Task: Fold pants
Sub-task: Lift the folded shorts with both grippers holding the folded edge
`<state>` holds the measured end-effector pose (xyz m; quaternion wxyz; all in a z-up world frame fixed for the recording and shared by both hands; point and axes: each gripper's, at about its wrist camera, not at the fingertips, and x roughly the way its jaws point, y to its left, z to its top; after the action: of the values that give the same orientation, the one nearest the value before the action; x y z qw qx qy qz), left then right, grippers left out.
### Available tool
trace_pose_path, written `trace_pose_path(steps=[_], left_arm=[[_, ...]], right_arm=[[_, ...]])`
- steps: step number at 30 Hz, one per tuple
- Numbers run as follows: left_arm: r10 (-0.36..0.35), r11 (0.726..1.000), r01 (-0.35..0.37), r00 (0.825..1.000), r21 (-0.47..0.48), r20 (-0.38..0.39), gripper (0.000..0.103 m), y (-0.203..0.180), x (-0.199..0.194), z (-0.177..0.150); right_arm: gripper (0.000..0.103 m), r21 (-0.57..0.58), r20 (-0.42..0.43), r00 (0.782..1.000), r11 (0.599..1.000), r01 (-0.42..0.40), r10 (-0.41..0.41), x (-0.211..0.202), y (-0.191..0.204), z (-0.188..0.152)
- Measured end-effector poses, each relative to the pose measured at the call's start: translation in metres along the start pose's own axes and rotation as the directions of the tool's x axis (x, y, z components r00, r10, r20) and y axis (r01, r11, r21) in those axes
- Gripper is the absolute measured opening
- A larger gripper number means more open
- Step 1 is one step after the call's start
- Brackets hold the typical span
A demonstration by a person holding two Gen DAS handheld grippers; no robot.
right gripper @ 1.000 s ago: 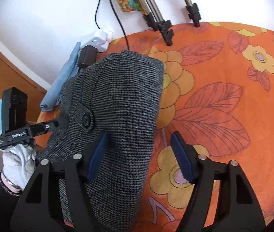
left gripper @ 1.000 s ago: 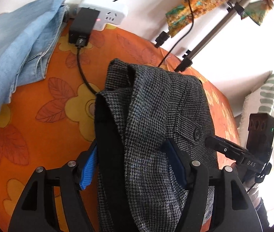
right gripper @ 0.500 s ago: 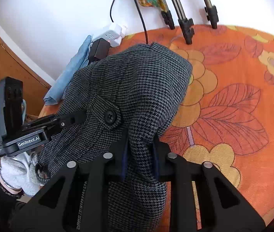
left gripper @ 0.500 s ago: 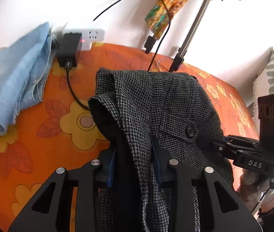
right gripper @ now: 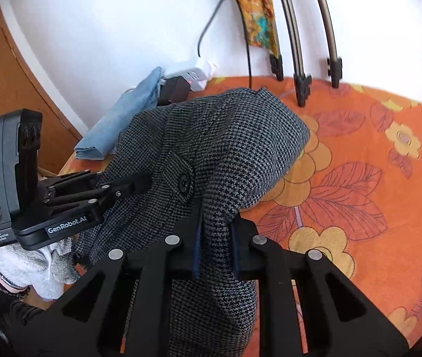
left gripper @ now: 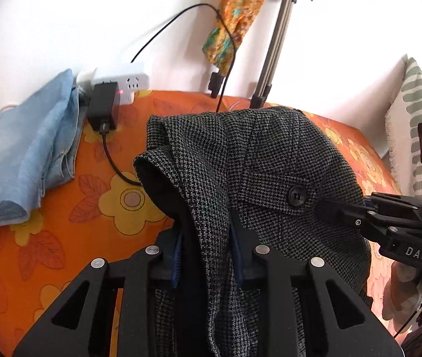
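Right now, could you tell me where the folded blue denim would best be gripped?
Probably the folded blue denim is best gripped at its thick rounded fold facing the camera, coming in low from the near side. That edge bundles all layers; the frayed edges by the charger would separate.

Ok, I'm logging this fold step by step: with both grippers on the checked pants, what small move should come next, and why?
Probably lift both ends together and carry them toward the far edge. The left gripper and right gripper, whose jaws have just been closing, each pinch a bunch of the checked pants. The near end hangs bunched above the orange floral cover, so the fold is not laid yet.
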<state>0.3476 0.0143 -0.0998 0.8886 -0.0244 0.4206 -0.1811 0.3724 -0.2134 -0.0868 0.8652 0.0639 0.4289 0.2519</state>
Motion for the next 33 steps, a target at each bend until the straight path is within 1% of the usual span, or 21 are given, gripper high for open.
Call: trace_pose_path(steps=[4,9,11,15,17,18,20,21,22,23,24,27,28,29,31,33], left_arm=[[-0.002,1.000,0.002,1.000,0.025,0.023,0.021,-0.008,-0.011,-0.001],[-0.004,0.996,-0.002,0.998,0.085,0.064,0.018,-0.022,-0.027,-0.001],[-0.018,0.998,0.015,0.998,0.059,0.052,0.018,-0.018,-0.024,0.000],[-0.051,0.998,0.051,0.999,-0.035,-0.003,0.019,0.005,-0.008,0.001],[-0.084,0.993,0.081,0.996,-0.082,-0.042,0.024,0.015,0.003,0.002],[-0.081,0.992,0.075,0.995,-0.105,-0.055,0.032,0.020,0.008,0.002],[-0.047,0.990,0.038,0.997,-0.138,-0.057,0.035,0.030,0.011,0.004],[-0.051,0.987,0.040,0.996,-0.153,-0.068,0.036,0.035,0.014,0.006],[-0.066,0.986,0.052,0.995,-0.161,-0.078,0.048,0.039,0.016,0.007],[-0.073,0.984,0.057,0.993,-0.169,-0.089,0.054,0.044,0.019,0.008],[-0.069,0.984,0.052,0.993,-0.171,-0.097,0.065,0.047,0.021,0.008],[-0.067,0.984,0.044,0.989,-0.172,-0.131,0.069,0.053,0.032,0.006],[-0.071,0.983,0.046,0.988,-0.178,-0.138,0.070,0.053,0.036,0.005],[-0.075,0.983,0.049,0.988,-0.177,-0.138,0.070,0.054,0.037,0.003],[-0.107,0.980,0.082,0.985,-0.181,-0.133,0.070,0.052,0.041,0.003],[-0.135,0.977,0.109,0.982,-0.184,-0.135,0.070,0.052,0.044,0.003]], right_arm=[[0.015,-0.026,0.025,1.000,1.000,0.014,-0.013,-0.014,0.013,-0.002],[0.014,-0.059,0.046,0.999,0.998,0.025,-0.022,-0.025,0.027,-0.001],[0.014,-0.074,0.038,0.998,0.996,0.060,-0.057,-0.022,0.030,0.000],[0.014,-0.024,0.012,0.997,0.997,0.070,-0.070,-0.014,0.017,-0.003],[0.014,0.010,-0.008,0.998,0.998,0.064,-0.064,-0.009,0.006,-0.003],[0.014,0.029,-0.020,0.998,0.998,0.062,-0.061,-0.006,0.000,-0.003],[0.014,0.064,-0.039,0.998,0.996,0.060,-0.057,0.000,-0.012,-0.004],[0.014,0.080,-0.046,0.998,0.995,0.051,-0.048,0.002,-0.017,-0.003],[0.014,0.089,-0.052,0.998,0.995,0.043,-0.038,0.004,-0.020,-0.004],[0.014,0.097,-0.058,0.998,0.995,0.036,-0.030,0.005,-0.024,-0.004],[0.015,0.102,-0.063,0.998,0.994,0.032,-0.026,0.006,-0.026,-0.004],[0.021,0.109,-0.078,0.997,0.993,0.036,-0.028,0.009,-0.032,-0.004],[0.028,0.116,-0.079,0.996,0.992,0.040,-0.031,0.010,-0.035,-0.004],[0.038,0.123,-0.083,0.996,0.991,0.048,-0.038,0.011,-0.038,-0.003],[0.046,0.149,-0.090,0.996,0.988,0.027,-0.013,0.014,-0.046,-0.003],[0.048,0.188,-0.094,0.995,0.982,-0.005,0.023,0.017,-0.055,-0.004]])
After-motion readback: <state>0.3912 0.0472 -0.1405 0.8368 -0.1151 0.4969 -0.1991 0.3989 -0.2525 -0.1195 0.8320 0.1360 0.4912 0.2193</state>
